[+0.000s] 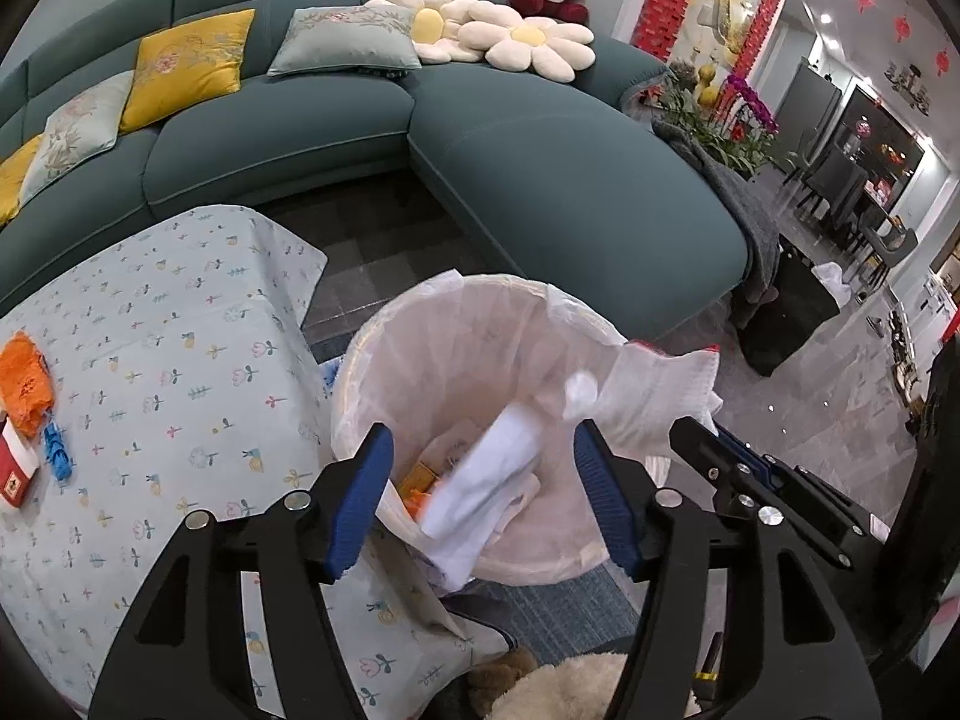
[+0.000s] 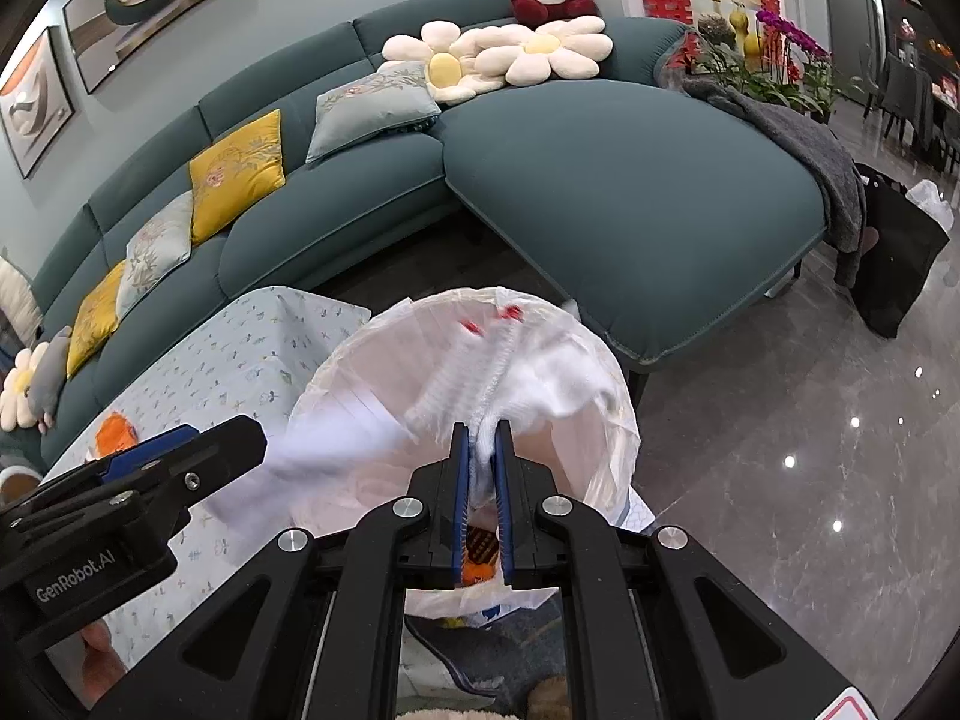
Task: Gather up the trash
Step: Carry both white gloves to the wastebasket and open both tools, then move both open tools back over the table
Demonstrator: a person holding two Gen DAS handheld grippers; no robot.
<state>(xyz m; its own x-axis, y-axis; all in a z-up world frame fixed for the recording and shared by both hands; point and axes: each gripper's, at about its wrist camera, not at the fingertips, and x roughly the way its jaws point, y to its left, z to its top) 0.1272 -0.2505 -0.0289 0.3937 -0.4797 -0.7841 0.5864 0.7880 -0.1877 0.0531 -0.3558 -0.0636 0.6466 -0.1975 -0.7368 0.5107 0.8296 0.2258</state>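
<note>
A round trash bin (image 1: 360, 360) with a clear plastic liner stands beside the table; it also shows in the right wrist view (image 2: 618, 420). My left gripper (image 1: 483, 450) is open above the bin. A blurred white paper (image 1: 486, 480) is in mid-air between its fingers, over trash in the bin. My right gripper (image 2: 482, 429) is shut on a white foam net sleeve (image 2: 480, 384) with red marks, held over the bin; the sleeve also shows in the left wrist view (image 1: 654, 396). Orange trash (image 1: 24, 384), a blue item (image 1: 57, 450) and a red-white box (image 1: 18, 474) lie on the table.
The table (image 1: 168, 348) with a flowered cloth is left of the bin. A teal sofa (image 1: 540, 168) with cushions curves behind. A grey blanket (image 2: 804, 138) and black bag (image 2: 900, 258) sit right, on glossy floor. A plush toy (image 1: 576, 684) lies below the grippers.
</note>
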